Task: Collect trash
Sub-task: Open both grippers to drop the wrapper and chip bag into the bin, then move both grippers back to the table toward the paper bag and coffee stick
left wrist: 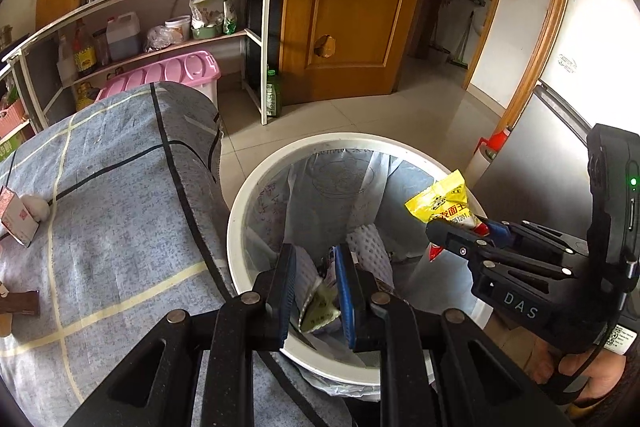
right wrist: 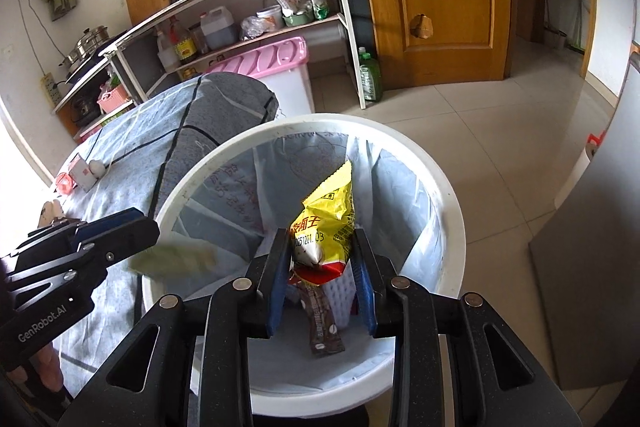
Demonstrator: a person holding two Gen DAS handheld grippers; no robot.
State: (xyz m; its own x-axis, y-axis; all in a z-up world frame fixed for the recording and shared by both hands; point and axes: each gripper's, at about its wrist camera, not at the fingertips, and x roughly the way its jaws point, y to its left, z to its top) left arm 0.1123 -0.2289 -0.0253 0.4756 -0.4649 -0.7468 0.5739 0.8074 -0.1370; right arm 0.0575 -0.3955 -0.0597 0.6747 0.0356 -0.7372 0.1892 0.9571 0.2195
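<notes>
The right gripper (right wrist: 322, 267) pinches a crinkled yellow snack wrapper with a red bottom edge (right wrist: 328, 223), its blue pads closed on the wrapper's lower part so that its long axis stands up and away from the jaws, directly above the open mouth of the round white plastic bin lined with a translucent bag (right wrist: 448, 211). From the left wrist view the same wrapper (left wrist: 440, 201) hangs at the right gripper's (left wrist: 460, 237) tip over the bin's (left wrist: 240, 211) far right side. The left gripper (left wrist: 316, 291) is pressed as far together as it goes; a small greenish paper scrap (left wrist: 318, 311) shows between its pads in that view, though in the right wrist view a blurred green scrap (right wrist: 172, 259) sits just off the left gripper's (right wrist: 136, 231) tip over the rim, so I cannot tell whether it is held or already falling. Other rubbish lies at the bin's bottom, including a brown stick sachet (right wrist: 324, 327). The bin stands just beside the table covered in grey-blue checked cloth (left wrist: 100, 187). Since the wrapper is already straight above the opening, the drop appears to need only the right jaws spreading
</notes>
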